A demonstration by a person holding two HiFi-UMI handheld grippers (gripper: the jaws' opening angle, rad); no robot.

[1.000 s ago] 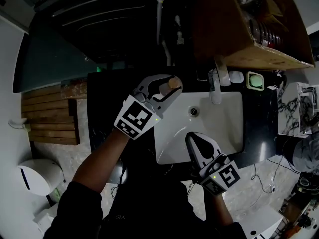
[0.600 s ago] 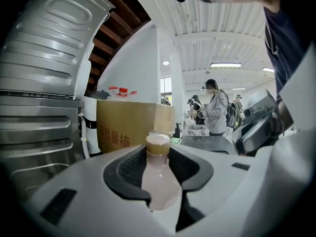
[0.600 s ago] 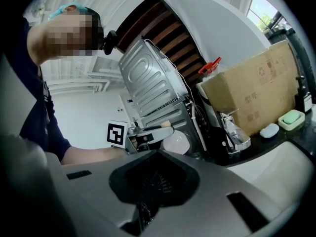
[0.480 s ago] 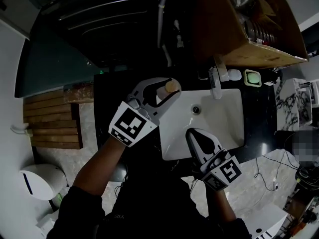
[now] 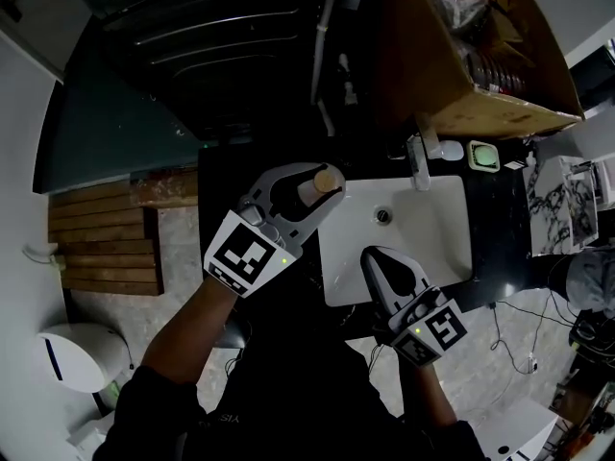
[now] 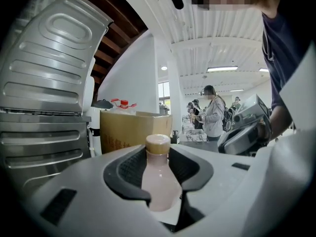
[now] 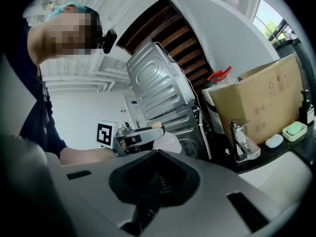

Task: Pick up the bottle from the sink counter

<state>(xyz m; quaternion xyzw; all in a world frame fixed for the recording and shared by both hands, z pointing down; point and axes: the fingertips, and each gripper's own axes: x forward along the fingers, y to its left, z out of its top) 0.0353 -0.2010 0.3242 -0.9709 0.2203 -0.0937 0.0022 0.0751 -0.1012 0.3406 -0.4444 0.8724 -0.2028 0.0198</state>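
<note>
Pink bottle (image 6: pixel 159 177) stands upright, clamped between fingers (image 6: pixel 127 170) of the left gripper (image 6: pixel 158 154).

The bottle (image 6: pixel 159 181) is smooth, pale, glossy plastic with a matt tan cap. The left tongs (image 6: pixel 159 154) are matt grey plastic with ribbed black pads (image 6: pixel 129 169). The sink (image 5: pixel 432 243) is glossy white, the counter (image 5: pixel 500 243) dark and polished, and the tap (image 7: pixel 240 141) bright metal. The box (image 5: pixel 452 65) is matt brown cardboard, the ribbed panel (image 6: pixel 47 53) dull silvery metal.
</note>
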